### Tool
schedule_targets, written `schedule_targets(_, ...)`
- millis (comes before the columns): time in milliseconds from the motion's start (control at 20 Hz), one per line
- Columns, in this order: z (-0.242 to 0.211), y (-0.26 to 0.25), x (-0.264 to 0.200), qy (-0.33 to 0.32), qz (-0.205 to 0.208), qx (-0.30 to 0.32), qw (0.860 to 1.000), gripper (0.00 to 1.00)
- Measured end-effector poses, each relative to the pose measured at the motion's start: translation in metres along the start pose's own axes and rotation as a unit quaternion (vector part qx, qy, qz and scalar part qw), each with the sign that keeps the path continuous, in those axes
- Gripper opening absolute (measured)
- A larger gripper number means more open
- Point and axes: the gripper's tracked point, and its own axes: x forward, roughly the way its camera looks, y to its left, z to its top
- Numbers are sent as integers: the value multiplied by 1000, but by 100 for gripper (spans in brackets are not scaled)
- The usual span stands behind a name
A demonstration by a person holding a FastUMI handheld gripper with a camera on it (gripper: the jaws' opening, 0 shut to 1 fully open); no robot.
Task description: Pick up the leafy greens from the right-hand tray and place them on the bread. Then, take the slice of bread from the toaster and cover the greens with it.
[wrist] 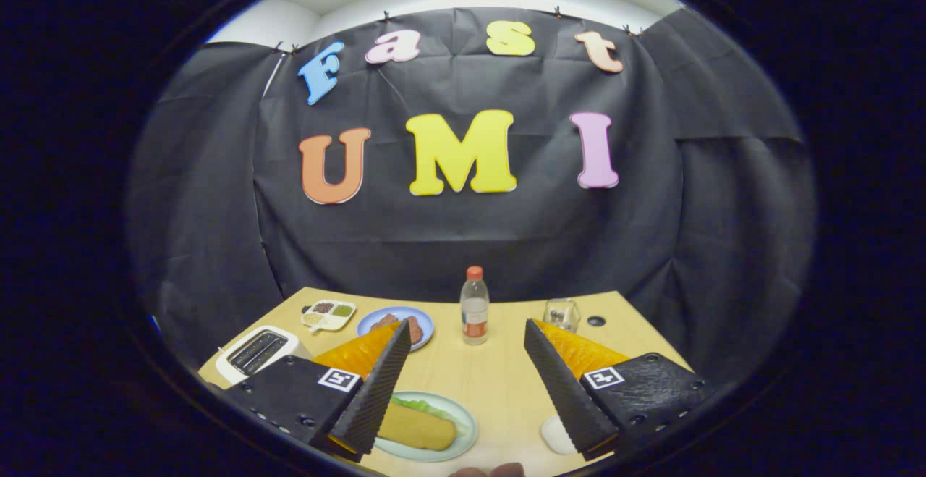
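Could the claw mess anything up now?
Maybe. The claw is open and holds nothing, hanging above the table. The sandwich on its plate lies close under one finger, so dipping could squash it. The bottle stands just ahead; pushing forward might topple it.

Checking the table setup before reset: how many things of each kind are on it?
Plates: 2 (blue plate, green plate)
Toaster: 1
Bottle: 1
Glass jar: 1
Compartment tray: 1
Total: 6
The gripper is open, holding nothing.
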Motion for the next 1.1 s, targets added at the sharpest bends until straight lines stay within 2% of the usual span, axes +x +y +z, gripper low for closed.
schedule_targets(300,75,-106,-68,-54,-31,10,998,96)
schedule_targets(600,109,-209,-136,-99,-62,18,993,96)
schedule_targets(800,113,-243,-159,-129,-60,5,990,96)
schedule_targets(900,106,-249,-164,-124,-48,11,991,96)
schedule_targets(1100,93,-274,-166,-111,-54,36,992,96)
